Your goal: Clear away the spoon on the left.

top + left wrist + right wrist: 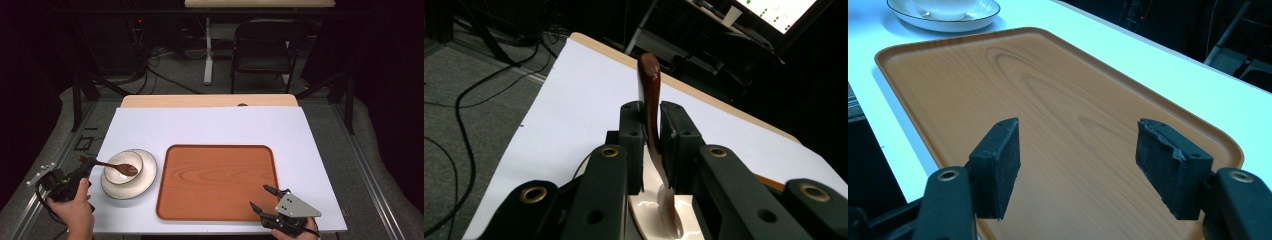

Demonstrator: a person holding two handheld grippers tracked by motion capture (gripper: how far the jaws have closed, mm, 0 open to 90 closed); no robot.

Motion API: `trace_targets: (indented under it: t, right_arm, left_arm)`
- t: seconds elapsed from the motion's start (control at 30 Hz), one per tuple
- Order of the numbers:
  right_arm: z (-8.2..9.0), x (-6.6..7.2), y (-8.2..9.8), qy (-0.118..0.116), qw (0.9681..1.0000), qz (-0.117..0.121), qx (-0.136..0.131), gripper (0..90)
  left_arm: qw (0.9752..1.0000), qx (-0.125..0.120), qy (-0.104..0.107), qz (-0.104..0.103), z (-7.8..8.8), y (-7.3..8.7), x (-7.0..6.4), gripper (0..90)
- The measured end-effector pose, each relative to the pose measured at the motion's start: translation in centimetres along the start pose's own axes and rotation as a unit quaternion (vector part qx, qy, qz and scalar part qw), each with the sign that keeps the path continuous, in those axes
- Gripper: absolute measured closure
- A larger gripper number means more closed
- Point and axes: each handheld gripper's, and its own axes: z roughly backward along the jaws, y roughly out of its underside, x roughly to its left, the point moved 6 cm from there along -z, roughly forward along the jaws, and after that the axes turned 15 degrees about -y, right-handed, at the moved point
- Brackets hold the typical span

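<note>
A dark brown wooden spoon [116, 166] lies with its head in a white bowl [123, 168], which sits on a white plate [129, 174] at the table's left. My left gripper [85, 166] is shut on the spoon's handle; in the left gripper view the handle [650, 95] sticks up between the jaws, with the bowl [651, 212] below. An empty orange-brown wooden tray [216, 181] lies at the table's middle. My right gripper [263, 198] hangs open over the tray's near right corner, nothing between its fingers [998, 160], above the tray [1058, 100].
A white sheet [210, 125] covers the table, with a strip of light wood along its far edge. A black folding chair [265, 47] and a table leg stand beyond. Cables run over the grey floor at the left.
</note>
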Motion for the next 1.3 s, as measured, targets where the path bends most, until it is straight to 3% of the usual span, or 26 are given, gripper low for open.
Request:
trace_targets:
  t: [0.4, 0.83, 1.13, 1.3]
  right_arm:
    - [0.0, 0.0, 0.0, 0.001, 1.0, 0.0, -0.001, 33.9]
    - [0.0, 0.0, 0.0, 0.001, 1.0, 0.0, -0.001, 33.9]
    - [0.0, 0.0, 0.0, 0.001, 1.0, 0.0, 0.0, 33.9]
    - [0.0, 0.0, 0.0, 0.001, 1.0, -0.001, 0.0, 33.9]
  left_arm:
    - [0.9992, -0.009, 0.017, -0.034, 0.6, -0.4, -2.0, 84.2]
    - [0.9956, -0.021, -0.006, -0.091, 1.1, -0.8, -3.4, 84.4]
    - [0.9934, -0.026, -0.019, -0.11, 1.5, -1.2, -3.8, 84.4]
    - [0.9903, -0.029, -0.027, -0.133, 1.8, -1.3, -4.3, 84.4]
